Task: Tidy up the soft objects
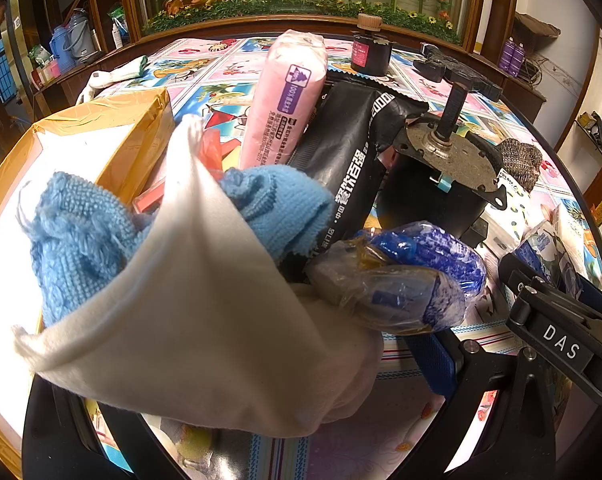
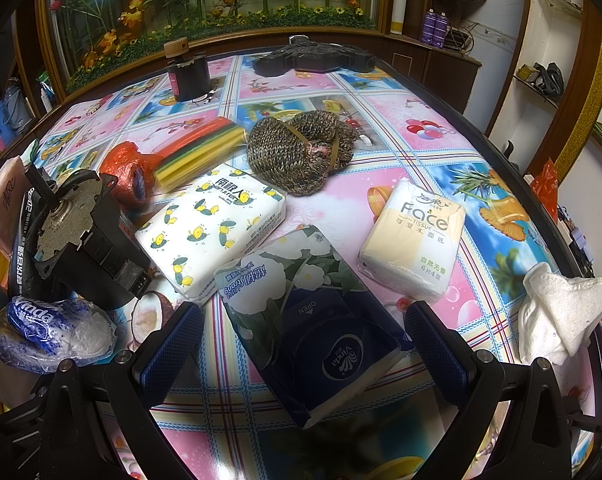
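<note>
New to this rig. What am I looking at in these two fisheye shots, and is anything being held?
There is no robot arm. A person carries a pair of hand-held tongs in each hand, and a camera on each looks forward along its two fingers.

The left view is largely filled by a white cloth close to the lens. It seems to be gripped by the left tongs, but the cloth hides the fingertips, so I cannot be sure. Behind it lie a blue towel, a pink pack and a black motor.

The right view shows the right tongs open, with a Vinda tissue pack lying between the fingers, not yet gripped. Further off on the flowered tablecloth are a bee-print tissue pack, a Face tissue pack, a knitted bundle and a white rag.
</note>
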